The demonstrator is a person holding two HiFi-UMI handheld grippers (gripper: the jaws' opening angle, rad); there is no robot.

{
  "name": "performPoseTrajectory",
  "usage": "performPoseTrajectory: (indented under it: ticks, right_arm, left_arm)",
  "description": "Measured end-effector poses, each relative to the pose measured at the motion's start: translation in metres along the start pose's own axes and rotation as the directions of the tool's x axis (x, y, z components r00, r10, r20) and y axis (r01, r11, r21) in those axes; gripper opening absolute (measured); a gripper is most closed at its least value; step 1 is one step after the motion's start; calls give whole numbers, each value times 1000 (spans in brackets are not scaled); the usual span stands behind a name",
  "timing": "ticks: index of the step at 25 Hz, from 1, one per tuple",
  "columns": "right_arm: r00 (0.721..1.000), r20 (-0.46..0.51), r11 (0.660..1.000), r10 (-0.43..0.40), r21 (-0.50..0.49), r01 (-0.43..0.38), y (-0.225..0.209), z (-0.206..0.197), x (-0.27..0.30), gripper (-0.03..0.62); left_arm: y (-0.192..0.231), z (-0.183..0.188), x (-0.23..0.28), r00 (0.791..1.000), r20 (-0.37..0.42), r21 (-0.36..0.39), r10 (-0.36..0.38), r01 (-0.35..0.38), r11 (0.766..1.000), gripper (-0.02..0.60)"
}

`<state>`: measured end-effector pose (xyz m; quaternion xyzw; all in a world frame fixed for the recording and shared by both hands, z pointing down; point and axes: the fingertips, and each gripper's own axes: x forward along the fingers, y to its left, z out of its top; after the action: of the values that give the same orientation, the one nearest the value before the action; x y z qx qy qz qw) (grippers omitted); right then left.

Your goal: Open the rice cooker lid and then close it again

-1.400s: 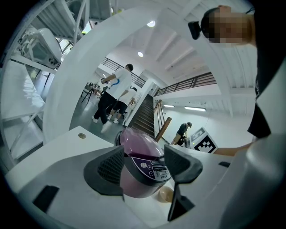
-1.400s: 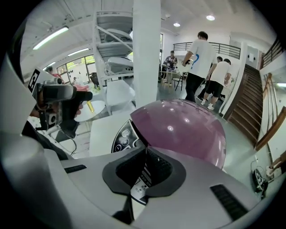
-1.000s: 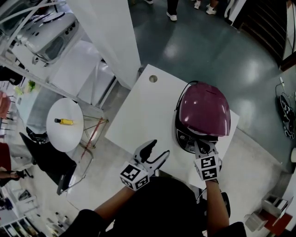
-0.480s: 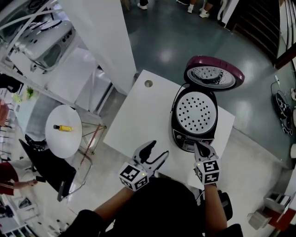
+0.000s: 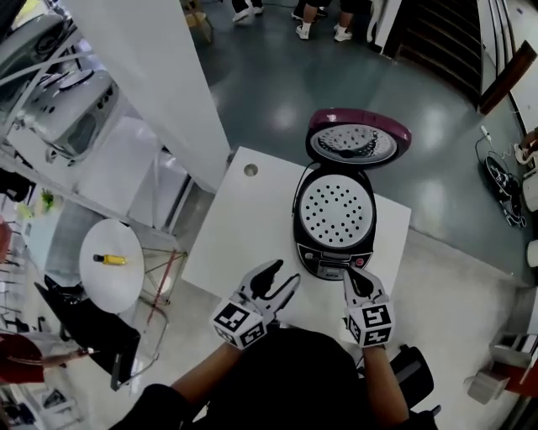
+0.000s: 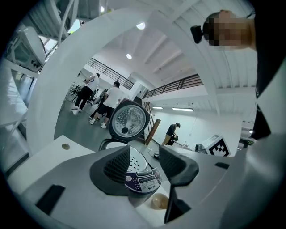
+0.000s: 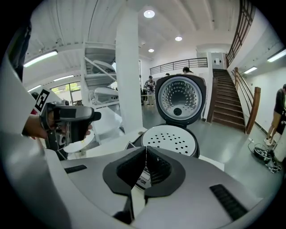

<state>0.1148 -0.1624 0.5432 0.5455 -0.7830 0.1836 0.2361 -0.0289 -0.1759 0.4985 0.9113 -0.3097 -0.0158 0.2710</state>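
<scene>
The rice cooker (image 5: 334,214) stands on the white table (image 5: 239,231) with its maroon lid (image 5: 357,138) swung up and back, so the perforated inner plate (image 7: 170,138) shows. My right gripper (image 5: 351,279) is shut on nothing, just in front of the cooker's control panel (image 6: 142,181) and not touching it. My left gripper (image 5: 282,275) hovers over the table's near edge, left of the cooker. Its jaws are closing with nothing between them. In the left gripper view the raised lid (image 6: 128,120) shows beyond the left gripper (image 6: 145,165). In the right gripper view the right gripper (image 7: 145,154) is pressed together.
The table has a round hole (image 5: 250,170) near its far left corner. A white pillar (image 5: 143,76) rises to the left. Lower left stands a small round table (image 5: 126,269) bearing a yellow object (image 5: 110,259). People stand on the far floor (image 5: 319,17).
The cooker lid has sprung from closed to fully open. My right gripper has lifted back a little from the cooker's front. The left jaws have narrowed somewhat.
</scene>
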Motion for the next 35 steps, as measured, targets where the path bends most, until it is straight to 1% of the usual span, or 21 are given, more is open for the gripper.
performPoseTrajectory:
  ticks: [4,6,7,9,10,13,17,20,22,24,26,29,32,35]
  right_arm:
    - [999,46,999,-29,14,29,-7,3,-11,1]
    - [997,68,998,-41,44,38,-11,6,-16,0]
    - [996,77,997,-44,65,39,-14,7,-18,0]
    - [994,95,994,-50,98,40,-18,10,-21,2]
    - [993,101,994,-55,102,45,-20,11,-22,0]
    - [992,111,994,-68,97,57,-25,11,-24,0]
    - [991,122,993,-61,105,48,-25,10,-26,1]
    - [990,130,994,-46,108,32,-22,7,-25,0]
    - [991,132,994,-38,107,23,-19,5,-25,1]
    - [991,133,994,-25,107,10,-16,3,-25,2]
    - [991,131,994,-8,109,-6,-12,1,-25,2]
    - [991,132,994,-4,111,-11,-12,0,-26,1]
    - [990,143,992,-12,123,-6,-18,1,-25,0]
    - [987,155,991,-30,131,10,-26,5,-27,1]
  left_arm:
    - [-10,5,10,999,4,12,-36,36,999,166]
    - [-13,8,14,999,2,24,-47,46,999,158]
    - [-14,8,16,999,0,29,-49,49,998,145]
    - [-14,10,22,999,-11,41,-49,50,998,84]
    - [-14,10,26,999,-20,48,-50,51,998,67]
    - [-13,17,37,998,-36,76,-53,55,996,48]
    - [-12,42,53,998,-27,146,-63,66,987,30]
    - [-5,71,69,999,-6,230,-45,46,972,25]
    - [1,92,81,1000,3,306,-28,26,952,25]
    - [6,115,94,1000,16,363,-25,17,932,25]
    - [7,139,109,999,30,414,-30,15,910,25]
    - [2,174,133,998,40,492,-48,22,870,26]
    - [-5,206,158,997,46,569,-65,28,822,26]
    - [-10,235,184,996,45,657,-72,25,753,26]
